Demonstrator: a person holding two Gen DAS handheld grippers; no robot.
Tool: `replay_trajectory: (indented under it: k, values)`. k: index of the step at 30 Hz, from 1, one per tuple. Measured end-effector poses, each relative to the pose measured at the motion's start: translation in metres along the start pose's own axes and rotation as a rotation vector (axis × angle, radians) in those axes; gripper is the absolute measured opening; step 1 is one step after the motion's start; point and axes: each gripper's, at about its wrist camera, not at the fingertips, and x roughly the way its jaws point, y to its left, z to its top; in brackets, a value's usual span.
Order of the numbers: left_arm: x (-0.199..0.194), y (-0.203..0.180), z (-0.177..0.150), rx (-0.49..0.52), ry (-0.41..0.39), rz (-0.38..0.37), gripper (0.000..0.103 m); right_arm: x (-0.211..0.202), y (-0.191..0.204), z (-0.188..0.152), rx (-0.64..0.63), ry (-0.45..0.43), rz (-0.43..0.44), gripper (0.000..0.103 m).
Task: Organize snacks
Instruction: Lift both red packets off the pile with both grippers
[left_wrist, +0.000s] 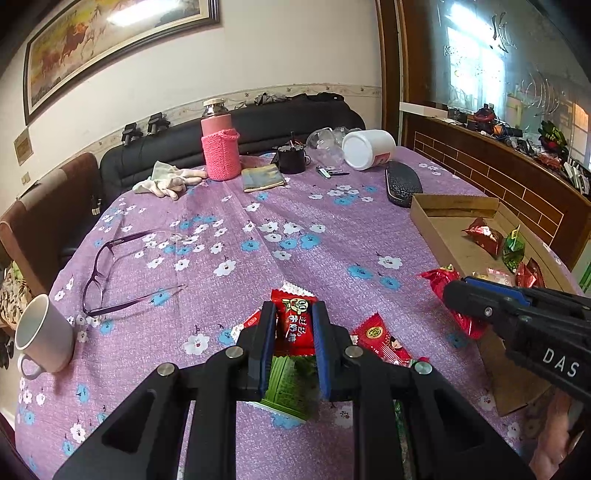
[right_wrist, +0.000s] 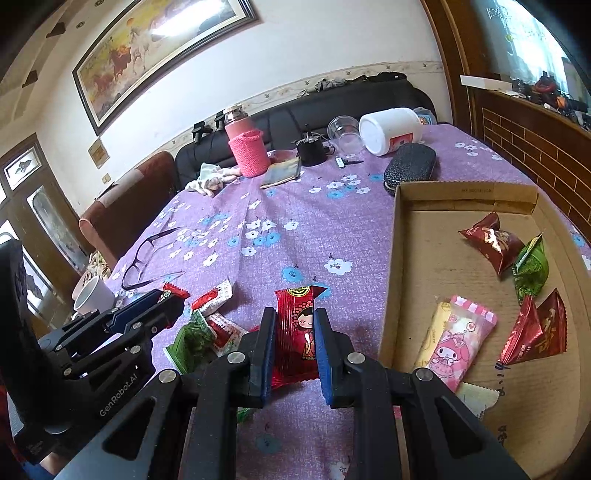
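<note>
In the left wrist view my left gripper (left_wrist: 294, 307) is shut on a red snack packet (left_wrist: 295, 325) with green and white print, just above the purple flowered tablecloth. A green packet (left_wrist: 288, 389) lies under it and a red doll-print packet (left_wrist: 384, 341) lies to its right. My right gripper (right_wrist: 294, 315) is shut on another red doll-print packet (right_wrist: 301, 328), left of the open cardboard box (right_wrist: 392, 273). The box holds several packets, among them a pink one (right_wrist: 456, 341). The right gripper (left_wrist: 453, 293) also enters the left wrist view from the right.
Purple-framed eyeglasses (left_wrist: 110, 269) and a white mug (left_wrist: 44, 332) sit on the left side of the table. At the far edge are a pink flask (left_wrist: 219, 147), a tipped white jar (left_wrist: 369, 147), gloves (left_wrist: 166, 181) and a dark glasses case (left_wrist: 402, 184). Loose packets (right_wrist: 212, 297) lie between the grippers.
</note>
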Motion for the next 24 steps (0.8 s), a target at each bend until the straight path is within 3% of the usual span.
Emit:
replay_trajectory:
  k: [12,24]
  values:
    - [-0.0009,-0.0051,-0.001,0.002,0.009,-0.029,0.019,0.0027,-0.0087,-0.0012,0.016,-0.021,-0.052,0.021]
    - [0.0016,-0.0074,-0.0011,-0.002,0.021,-0.042,0.019,0.0002,-0.01,0.0004,0.017,-0.018,-0.029,0.021]
